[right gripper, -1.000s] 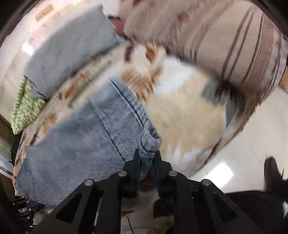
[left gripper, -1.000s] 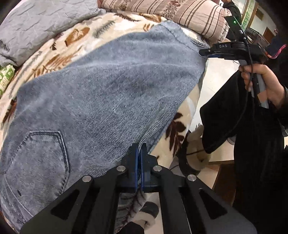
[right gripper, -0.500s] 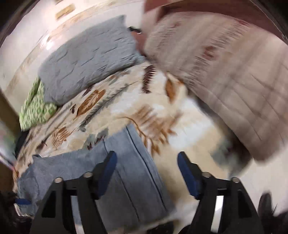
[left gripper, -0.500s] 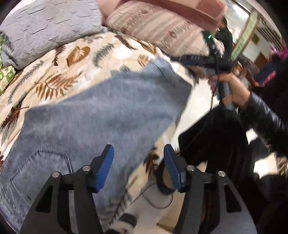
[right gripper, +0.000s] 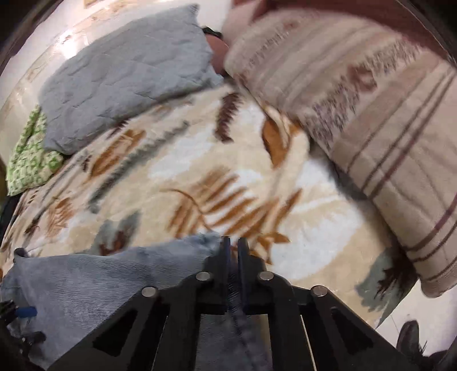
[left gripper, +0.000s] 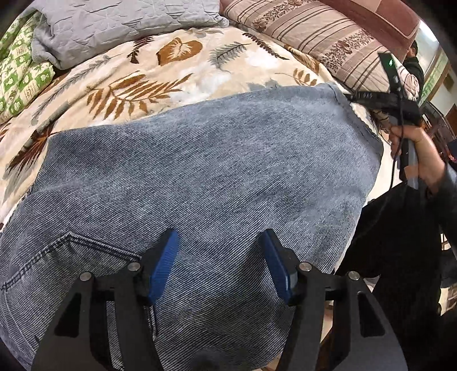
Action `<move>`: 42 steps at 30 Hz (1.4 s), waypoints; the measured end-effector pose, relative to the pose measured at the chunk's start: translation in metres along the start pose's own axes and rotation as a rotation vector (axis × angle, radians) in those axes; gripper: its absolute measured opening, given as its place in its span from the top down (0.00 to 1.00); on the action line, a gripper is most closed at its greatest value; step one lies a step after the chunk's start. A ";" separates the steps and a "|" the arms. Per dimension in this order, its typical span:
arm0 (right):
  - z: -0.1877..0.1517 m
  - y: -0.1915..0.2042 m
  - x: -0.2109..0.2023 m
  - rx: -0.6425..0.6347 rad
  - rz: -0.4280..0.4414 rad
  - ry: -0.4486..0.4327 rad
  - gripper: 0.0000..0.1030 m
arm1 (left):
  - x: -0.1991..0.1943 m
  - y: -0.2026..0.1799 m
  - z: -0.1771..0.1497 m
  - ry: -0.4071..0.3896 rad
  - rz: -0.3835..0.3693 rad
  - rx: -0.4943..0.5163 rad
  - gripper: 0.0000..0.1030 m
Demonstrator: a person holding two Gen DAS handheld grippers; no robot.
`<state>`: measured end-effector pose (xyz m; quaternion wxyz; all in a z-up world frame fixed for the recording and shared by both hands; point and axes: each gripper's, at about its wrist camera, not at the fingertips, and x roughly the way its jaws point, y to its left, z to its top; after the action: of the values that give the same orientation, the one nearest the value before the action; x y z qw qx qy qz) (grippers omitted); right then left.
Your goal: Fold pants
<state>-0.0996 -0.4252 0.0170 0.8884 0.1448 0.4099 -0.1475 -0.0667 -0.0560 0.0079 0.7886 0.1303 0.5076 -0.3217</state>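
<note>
Blue denim pants (left gripper: 200, 177) lie spread across a leaf-print blanket (left gripper: 160, 71) on a bed, back pocket at the lower left. My left gripper (left gripper: 218, 256) is open, its blue pads just above the denim near the pocket, holding nothing. My right gripper (right gripper: 233, 251) is shut on the far corner of the pants (right gripper: 114, 279); denim runs back between its jaws. In the left wrist view the right gripper (left gripper: 351, 97) meets that corner at the bed's right side.
A grey quilted pillow (left gripper: 120, 25) and a green patterned cloth (left gripper: 20, 71) lie at the back left. A striped pillow (right gripper: 371, 100) lies at the right. The bed edge and floor (right gripper: 422, 319) are at the right, with a shoe nearby.
Both grippers let go of the pants edge and opened. The left one now hovers open over the denim. The right one has shut again on the far corner.
</note>
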 end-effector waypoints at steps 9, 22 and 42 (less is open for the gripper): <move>-0.001 -0.008 -0.030 -0.001 0.021 -0.055 0.66 | -0.029 -0.010 0.024 -0.105 -0.071 -0.062 0.42; -0.057 0.055 -0.053 -0.132 0.174 0.017 0.52 | 0.029 -0.071 0.045 -0.046 0.016 0.021 0.42; -0.084 0.011 -0.073 -0.017 0.158 0.055 0.51 | 0.042 -0.113 0.061 -0.061 0.080 0.115 0.42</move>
<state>-0.1981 -0.3728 0.0228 0.8869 0.1729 0.4227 -0.0694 -0.0836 -0.1898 0.0117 0.8071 0.1858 0.4584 -0.3223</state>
